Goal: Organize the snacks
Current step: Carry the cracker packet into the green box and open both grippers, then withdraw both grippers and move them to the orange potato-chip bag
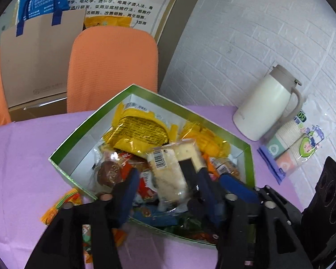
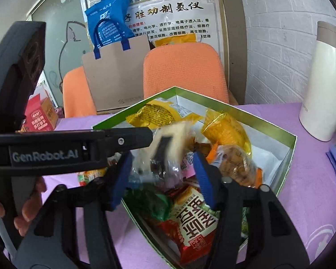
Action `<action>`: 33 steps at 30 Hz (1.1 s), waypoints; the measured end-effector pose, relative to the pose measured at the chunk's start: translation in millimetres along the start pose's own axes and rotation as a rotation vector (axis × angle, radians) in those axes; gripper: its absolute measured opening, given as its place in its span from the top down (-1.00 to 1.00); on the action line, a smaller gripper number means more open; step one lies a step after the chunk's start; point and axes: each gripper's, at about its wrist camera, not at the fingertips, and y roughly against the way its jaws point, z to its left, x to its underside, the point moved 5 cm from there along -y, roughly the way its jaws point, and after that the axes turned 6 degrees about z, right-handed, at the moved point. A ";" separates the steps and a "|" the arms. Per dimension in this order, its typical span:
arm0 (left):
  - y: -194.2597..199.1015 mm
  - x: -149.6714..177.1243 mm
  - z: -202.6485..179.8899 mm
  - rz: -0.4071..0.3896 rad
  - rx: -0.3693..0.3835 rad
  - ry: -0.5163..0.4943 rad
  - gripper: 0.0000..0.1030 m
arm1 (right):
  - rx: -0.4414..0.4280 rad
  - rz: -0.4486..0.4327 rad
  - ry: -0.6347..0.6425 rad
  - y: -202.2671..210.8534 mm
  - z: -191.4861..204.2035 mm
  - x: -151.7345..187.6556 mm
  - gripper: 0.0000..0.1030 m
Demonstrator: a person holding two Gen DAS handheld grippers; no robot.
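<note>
Now, left wrist view: the snack box (image 1: 82,132) sits on the purple bench (image 1: 22,157), already heaped with yellow packets (image 1: 141,132) and other wrapped snacks.
Left gripper (image 1: 165,172): jaws wide above the box. A clear cake packet (image 1: 168,181) stands between them and leans on one finger, with no pinch evident.
Outside the box: loose packets (image 1: 62,204) lie on the bench just beside the near wall, not yet sorted.
Right wrist view: the right gripper (image 2: 162,159) has its jaws wide and carries nothing. It is poised over the same box, above a red packet (image 2: 197,219). The cake packet appears blurred here.
Risk, packet: unsupported on a heaped pile, it may slide over the near wall onto the bench.
Risk, grippers: both crowd one spot, so their fingers could collide, or closing could catch the wrong wrapper.
</note>
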 end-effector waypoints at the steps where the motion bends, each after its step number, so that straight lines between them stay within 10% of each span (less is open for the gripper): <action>1: 1.8 2.5 4.7 -0.022 -0.022 0.010 -0.70 | -0.005 -0.013 0.009 2.0 0.7 3.3 -0.33; 5: 7.8 11.0 17.3 -0.051 -0.030 0.048 -0.79 | -0.009 -0.043 0.026 10.3 7.0 8.3 -0.62; 33: 139.9 74.2 58.0 -0.226 -0.216 0.052 -0.80 | -0.055 -0.033 0.146 52.0 104.1 36.4 -0.68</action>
